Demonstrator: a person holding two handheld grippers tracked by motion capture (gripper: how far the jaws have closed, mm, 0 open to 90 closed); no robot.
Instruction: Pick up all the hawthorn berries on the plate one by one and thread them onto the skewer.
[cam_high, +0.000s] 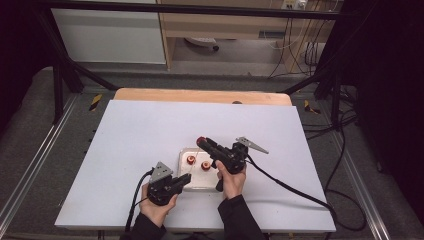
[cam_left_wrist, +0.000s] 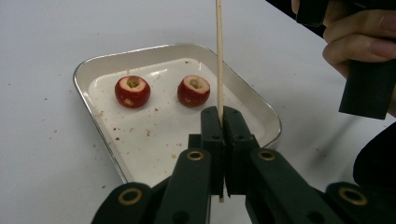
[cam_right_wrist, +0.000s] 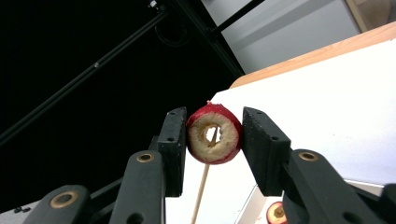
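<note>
Behind the table, a pale wooden cabinet and a tangle of cables sat against the far wall, and the work went on over a white tabletop (cam_high: 150, 130) framed by black struts. Near the person's side lay a shallow white enamel tray (cam_left_wrist: 88, 70) with two cored red fruits, a left one (cam_left_wrist: 132, 91) and a right one (cam_left_wrist: 193, 90), each with a hollowed pale centre facing up. The left gripper (cam_left_wrist: 223, 122) was clenched tight on a thin wooden skewer (cam_left_wrist: 219, 56), which stood upright out of its jaws. The right gripper (cam_right_wrist: 214, 135) gripped a third cored red fruit (cam_right_wrist: 214, 134) between its pads, held above the table just beyond the tray's far right edge in the high view (cam_high: 201, 141). Through that fruit's bored hole I could see the skewer tip (cam_right_wrist: 214, 135), with the stick's shaft running down below it. So the matter turned on one line: the fruit's hole sat on the skewer's long axis, the stick pointing up from the left hand into the fruit from below. My guess was that the right hand, being the one carrying the fruit, would need to push it straight down along the stick without tilting, or the tip would catch the flesh.
</note>
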